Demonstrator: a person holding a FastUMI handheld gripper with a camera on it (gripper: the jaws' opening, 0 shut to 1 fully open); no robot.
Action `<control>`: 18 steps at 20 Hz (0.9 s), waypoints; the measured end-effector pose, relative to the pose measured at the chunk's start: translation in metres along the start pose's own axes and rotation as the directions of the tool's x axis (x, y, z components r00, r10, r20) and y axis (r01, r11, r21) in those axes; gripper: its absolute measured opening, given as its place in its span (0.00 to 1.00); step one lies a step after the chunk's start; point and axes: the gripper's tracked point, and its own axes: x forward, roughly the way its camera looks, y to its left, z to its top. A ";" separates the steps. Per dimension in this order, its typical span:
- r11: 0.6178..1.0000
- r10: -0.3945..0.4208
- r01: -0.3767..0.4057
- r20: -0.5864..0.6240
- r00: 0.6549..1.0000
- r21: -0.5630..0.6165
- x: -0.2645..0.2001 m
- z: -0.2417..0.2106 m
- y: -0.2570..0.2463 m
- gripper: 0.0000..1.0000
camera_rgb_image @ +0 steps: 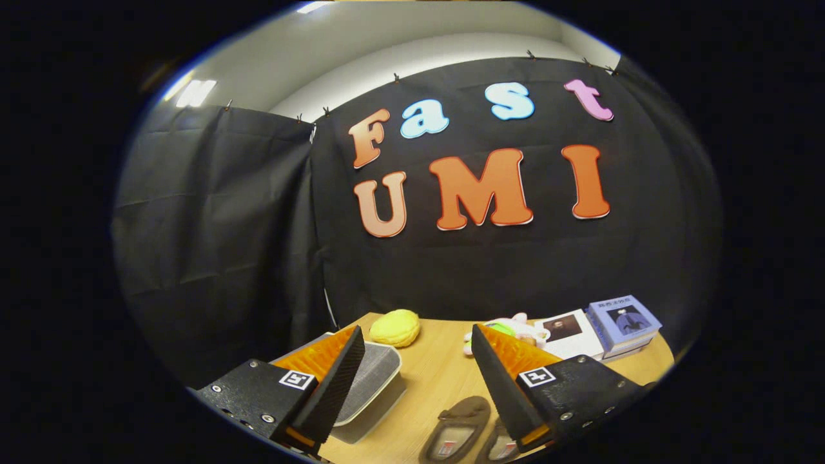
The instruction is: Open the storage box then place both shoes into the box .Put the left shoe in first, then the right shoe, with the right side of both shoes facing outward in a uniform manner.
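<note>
We are holding gripper [416,370] high above table [432,374], fingers spread wide, gripping nothing; likely surveying before first step; box [370,380] sitting near table's left edge behind left finger, lid looking closed, so opening comes first; shoes [454,432] lying side by side at near edge between fingers, within easy reach; yellow toy [394,327], plush [515,328], books [622,325] lining far edge, clear of work.

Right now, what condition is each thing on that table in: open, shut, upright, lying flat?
gripper: fingers open, holding nothing, above the table.
storage box: lid shut, lying flat beside one finger.
shoes: two, side by side on the table, openings up, between the fingers.
yellow plush: resting beyond the box.
books: stacked, closed.
</note>
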 end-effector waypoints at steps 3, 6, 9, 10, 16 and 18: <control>0.995 0.079 -0.072 -0.100 0.992 0.068 0.016 -0.031 0.019 0.99; 0.981 0.161 -0.137 -0.181 0.970 0.138 0.026 -0.055 0.037 0.99; 0.958 0.239 -0.182 -0.267 0.934 0.221 0.043 -0.081 0.056 0.98; 0.949 0.258 -0.184 -0.297 0.919 0.257 0.047 -0.089 0.060 0.97; 0.897 0.336 -0.157 -0.405 0.850 0.413 0.060 -0.122 0.074 0.97; 0.874 0.368 -0.152 -0.422 0.829 0.462 0.063 -0.128 0.080 0.98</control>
